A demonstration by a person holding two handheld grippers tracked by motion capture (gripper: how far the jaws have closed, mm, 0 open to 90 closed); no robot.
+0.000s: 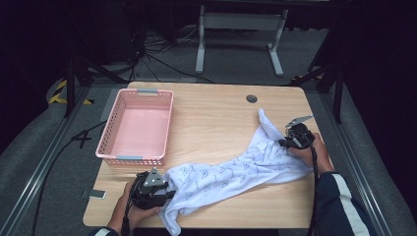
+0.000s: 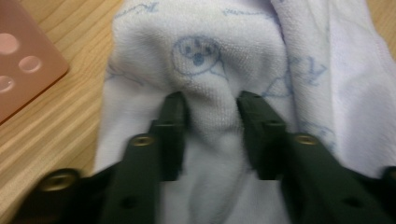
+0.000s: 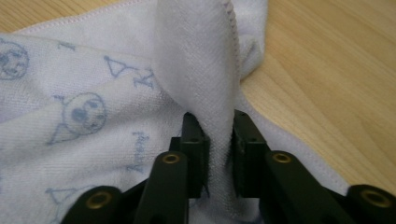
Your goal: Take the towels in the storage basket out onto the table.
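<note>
Both ends are caught — the left hand-held gripper (image 1: 164, 192) pinches a fold of the towel (image 1: 231, 172) at seven o'clock on the surface (image 1: 216, 113), the right hand-held gripper (image 1: 284, 142) pinches its four o'clock edge — yet spreading or folding remains, the pink basket (image 1: 118, 158) empty.

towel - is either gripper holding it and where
Both: the left gripper pinches a bunched fold at the towel's near-left end, the right gripper a raised fold at its far-right end.
</note>
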